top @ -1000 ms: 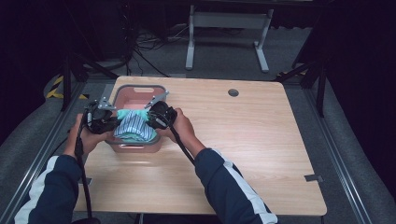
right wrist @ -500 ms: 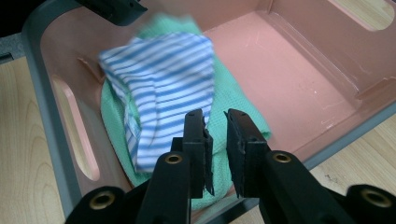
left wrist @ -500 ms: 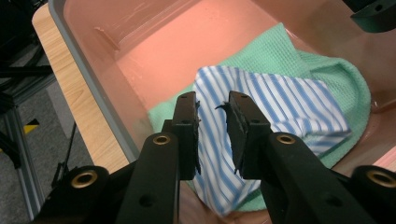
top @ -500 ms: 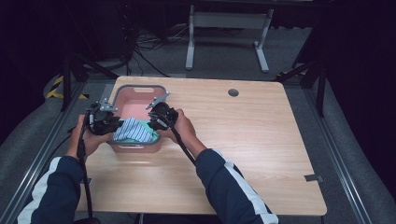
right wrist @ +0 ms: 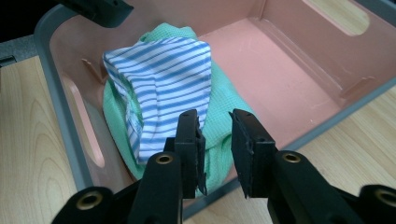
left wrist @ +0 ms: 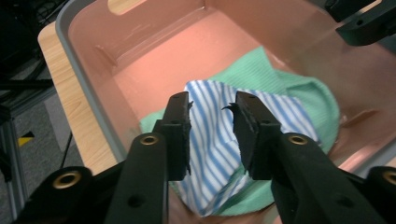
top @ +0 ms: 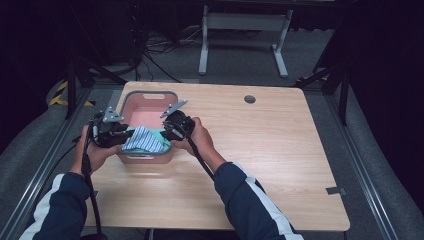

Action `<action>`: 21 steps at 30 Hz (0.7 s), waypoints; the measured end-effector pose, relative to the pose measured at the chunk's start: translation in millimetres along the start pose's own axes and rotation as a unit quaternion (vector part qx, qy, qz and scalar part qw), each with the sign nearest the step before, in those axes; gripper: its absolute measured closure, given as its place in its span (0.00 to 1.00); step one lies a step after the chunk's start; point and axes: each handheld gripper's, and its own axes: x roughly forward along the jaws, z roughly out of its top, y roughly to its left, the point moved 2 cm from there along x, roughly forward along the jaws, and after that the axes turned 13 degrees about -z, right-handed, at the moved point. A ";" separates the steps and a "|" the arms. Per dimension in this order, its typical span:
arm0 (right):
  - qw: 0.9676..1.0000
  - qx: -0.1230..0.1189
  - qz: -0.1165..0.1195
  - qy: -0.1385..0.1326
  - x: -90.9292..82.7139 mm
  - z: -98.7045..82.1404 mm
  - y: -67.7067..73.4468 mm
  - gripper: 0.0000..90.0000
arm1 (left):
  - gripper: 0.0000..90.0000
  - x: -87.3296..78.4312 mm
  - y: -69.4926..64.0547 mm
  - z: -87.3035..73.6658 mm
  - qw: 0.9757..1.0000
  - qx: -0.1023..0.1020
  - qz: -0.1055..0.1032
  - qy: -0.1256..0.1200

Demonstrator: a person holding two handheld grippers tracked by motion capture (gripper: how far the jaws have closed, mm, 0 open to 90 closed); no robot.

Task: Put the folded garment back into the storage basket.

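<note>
A blue-and-white striped cloth [top: 142,140] lies on a green cloth [top: 162,146] in the near end of a pink bin [top: 150,94] with a grey rim. My left gripper [top: 122,137] hovers at the bin's left side and my right gripper [top: 165,132] at its right side. In the left gripper view the jaws [left wrist: 212,105] stand slightly apart above the striped cloth [left wrist: 210,144], not pressing it. In the right gripper view the jaws [right wrist: 215,122] gape over the green cloth [right wrist: 217,93] beside the striped cloth [right wrist: 163,79]. Both pairs of jaws have just been opening.
The bin stands at the back left of a wooden table [top: 260,150]. A round cable hole [top: 249,99] sits near the table's far edge. The far half of the bin floor [right wrist: 280,79] is bare. Dark floor and metal stands surround the table.
The striped cloth, held up between the two grippers a second ago, has sunk onto the green cloth in the bin. Both grippers have let it go and their jaws have parted.
</note>
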 end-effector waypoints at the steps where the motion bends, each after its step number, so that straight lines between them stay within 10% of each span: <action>1: 1.000 0.001 0.000 -0.001 -1.1 -0.9 -0.8 0.79 | 0.73 0.3 -4.1 1.1 1.000 0.001 0.001 -0.005; 21: 0.999 0.002 -0.041 -0.006 -46.4 -28.6 -25.8 0.69 | 0.64 1.6 -50.9 20.4 0.998 0.031 -0.015 -0.050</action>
